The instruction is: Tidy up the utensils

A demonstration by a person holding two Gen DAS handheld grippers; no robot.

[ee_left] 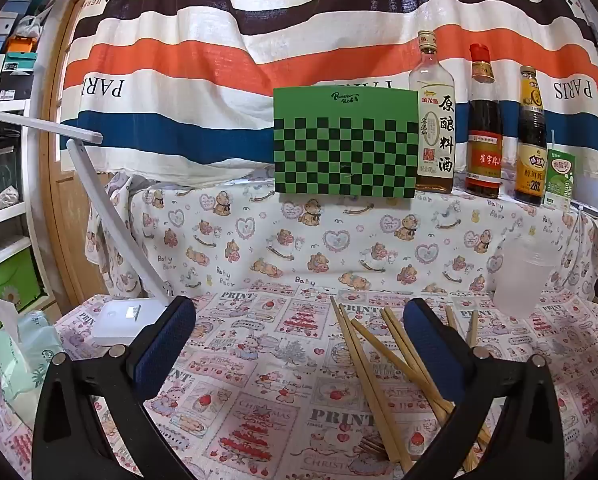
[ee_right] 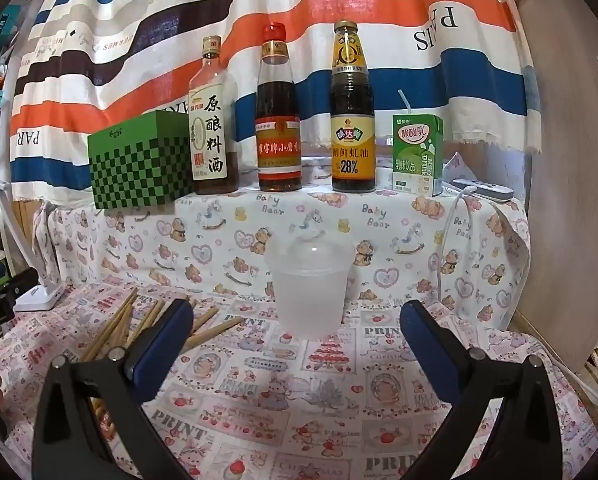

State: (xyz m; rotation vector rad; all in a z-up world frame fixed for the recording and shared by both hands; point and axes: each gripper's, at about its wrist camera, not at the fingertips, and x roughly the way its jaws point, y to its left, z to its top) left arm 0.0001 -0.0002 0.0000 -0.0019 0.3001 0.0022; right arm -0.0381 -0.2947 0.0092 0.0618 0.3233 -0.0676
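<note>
- Covering pretty much everything is a pink-and-white printed cotton tablecloth (ee_left: 259, 360), with a raised shelf at the back draped in a teddy-bear fabric (ee_left: 339, 236).
- Behind that hangs a big striped curtain in orange, blue, brown and white (ee_left: 219, 40).
- Green checkerboard cardboard box (ee_left: 345, 144) sits on the shelf at about 12 o'clock in the left wrist view, touching a clear cooking-wine bottle with a white label (ee_left: 435, 120) on its right.
- Left gripper (ee_left: 299, 344) has its blue-padded jaws spread wide, nothing between them.
- Right gripper (ee_right: 297, 342) is the same deal: jaws wide apart, holding nothing.
- Frosted translucent plastic cup with a domed lid (ee_right: 309, 288) stands upright at 12 o'clock from the right gripper, just beyond its fingertips.
- Loose pile of bamboo chopsticks (ee_left: 379, 368) lies flat on the cloth at roughly 1 o'clock from the left gripper, partly under its right finger; the cup is off at 2 o'clock, apart from them.
</note>
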